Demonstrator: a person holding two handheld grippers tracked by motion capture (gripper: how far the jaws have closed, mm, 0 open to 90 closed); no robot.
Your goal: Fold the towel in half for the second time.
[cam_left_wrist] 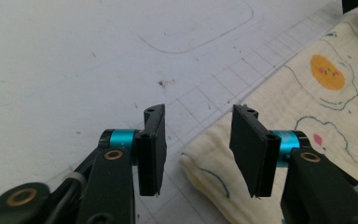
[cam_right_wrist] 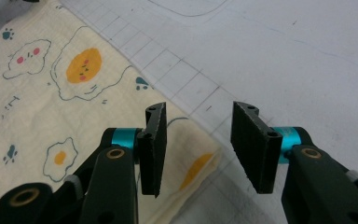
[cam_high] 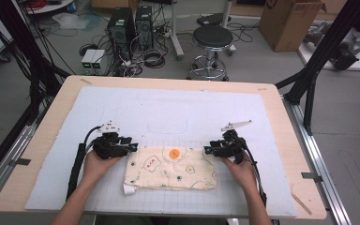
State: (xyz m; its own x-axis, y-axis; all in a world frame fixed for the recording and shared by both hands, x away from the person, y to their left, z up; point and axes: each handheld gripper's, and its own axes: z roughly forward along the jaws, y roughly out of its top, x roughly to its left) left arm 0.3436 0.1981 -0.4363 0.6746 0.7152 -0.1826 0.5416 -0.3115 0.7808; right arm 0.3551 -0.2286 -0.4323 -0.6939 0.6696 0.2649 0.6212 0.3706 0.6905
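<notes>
A folded cream cloth [cam_high: 171,168] printed with fried eggs and clouds lies flat on the white mat [cam_high: 168,108] near the table's front. My left gripper [cam_high: 133,147] sits at the cloth's far left corner and my right gripper [cam_high: 208,150] at its far right corner. In the left gripper view the left gripper [cam_left_wrist: 200,112] stands open, and the corner of the cloth [cam_left_wrist: 307,102] reaches up between the two jaws without touching the pads. In the right gripper view the right gripper [cam_right_wrist: 200,108] is also open, with the folded corner of the cloth [cam_right_wrist: 51,93] lying under the gap.
The mat carries a printed grid near the front and a faint outline farther back. It covers a wooden table [cam_high: 286,140]. Beyond the table stand a black stool [cam_high: 212,40], computer towers [cam_high: 122,28] with cables, and a cardboard box [cam_high: 288,21]. Black frame poles [cam_high: 318,56] flank the sides.
</notes>
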